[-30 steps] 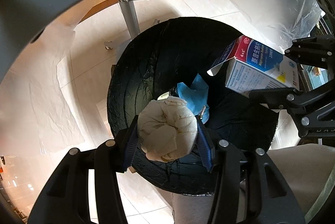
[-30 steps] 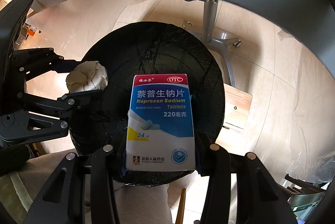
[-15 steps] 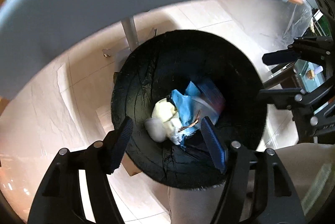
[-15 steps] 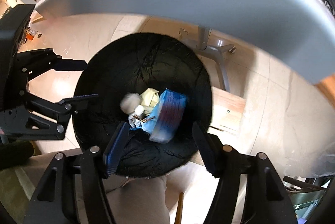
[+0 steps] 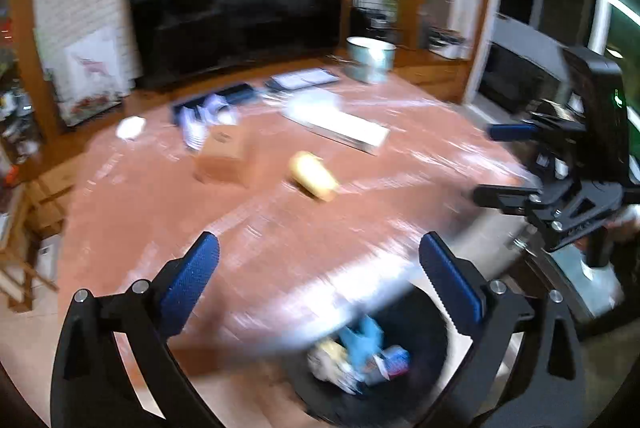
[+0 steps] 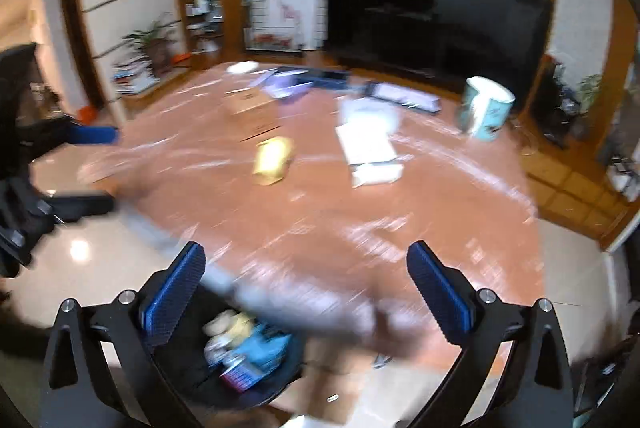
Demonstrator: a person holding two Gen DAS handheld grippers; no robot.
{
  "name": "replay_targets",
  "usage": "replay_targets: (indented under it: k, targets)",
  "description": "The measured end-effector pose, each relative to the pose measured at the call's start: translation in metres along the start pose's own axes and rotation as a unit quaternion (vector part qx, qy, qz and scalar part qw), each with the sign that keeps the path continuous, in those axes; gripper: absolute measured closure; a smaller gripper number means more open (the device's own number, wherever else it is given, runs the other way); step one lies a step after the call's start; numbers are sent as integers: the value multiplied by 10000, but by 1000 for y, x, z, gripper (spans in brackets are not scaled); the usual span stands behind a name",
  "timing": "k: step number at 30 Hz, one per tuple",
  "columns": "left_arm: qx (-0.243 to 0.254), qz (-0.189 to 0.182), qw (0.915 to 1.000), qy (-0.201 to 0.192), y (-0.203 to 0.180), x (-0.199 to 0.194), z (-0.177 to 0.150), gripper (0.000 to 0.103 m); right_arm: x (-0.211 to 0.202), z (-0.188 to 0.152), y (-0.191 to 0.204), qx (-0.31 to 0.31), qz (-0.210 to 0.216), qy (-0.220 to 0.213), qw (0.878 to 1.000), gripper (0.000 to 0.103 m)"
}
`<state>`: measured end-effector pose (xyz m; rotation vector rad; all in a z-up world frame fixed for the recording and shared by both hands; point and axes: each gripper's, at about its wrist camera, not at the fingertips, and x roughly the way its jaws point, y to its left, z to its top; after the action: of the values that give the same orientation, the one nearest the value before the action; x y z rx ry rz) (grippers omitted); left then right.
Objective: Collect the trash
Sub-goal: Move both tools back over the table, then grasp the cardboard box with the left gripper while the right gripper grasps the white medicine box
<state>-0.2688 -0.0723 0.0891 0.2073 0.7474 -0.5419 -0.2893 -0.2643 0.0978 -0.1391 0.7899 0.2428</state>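
- Your left tool [image 5: 318, 284] has its blue-padded jaws opening, wide apart, with nothing between them.
- Below it, at the desk's near edge, you see the black bin [image 5: 424, 328] holding blurred trash: a blue scrap [image 5: 366, 338], a pale wad [image 5: 326, 358] and a small box [image 5: 394, 360].
- On the reddish desk [image 5: 280, 228] lie a yellow roll [image 5: 314, 177], a cardboard box [image 5: 224, 158] and a white flat slab [image 5: 346, 128].
- Your right tool [image 5: 508, 162] shows at the right edge, fingers spread and empty.
- The whole picture is motion-blurred.
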Motion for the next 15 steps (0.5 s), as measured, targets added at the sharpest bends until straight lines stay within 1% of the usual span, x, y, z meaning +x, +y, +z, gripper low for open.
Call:
replay_targets:
  k: [1, 3, 5, 7, 10, 13, 15]
  targets:
    - [-91, 141, 9999, 40, 10, 12, 9, 3, 9, 4, -7, 37, -44, 20, 10000, 4]
    - [-287, 185, 9994, 97, 30, 30, 19, 3, 35, 19, -23, 154, -86, 192, 9997, 4]
    - [-541, 167, 9981, 244, 51, 51, 29, 3, 55, 23, -31, 171, -127, 309, 9993, 4]
    - [-644, 223, 9972, 315, 65, 67, 36, 3, 77, 29, -36, 160, -174, 439, 9988, 4]
    - [-663, 340, 9961, 464, 83, 91, 46, 3, 104, 36, -44, 315, -145, 631, 9974, 4]
    - [-607, 393, 9954, 631, 89, 113, 50, 3, 124, 42, -54, 549, 1, 767, 9955, 4]
    - [-569, 421, 9949, 715, 88, 126, 50, 3, 132, 43, -54, 583, 3, 818, 9949, 4]
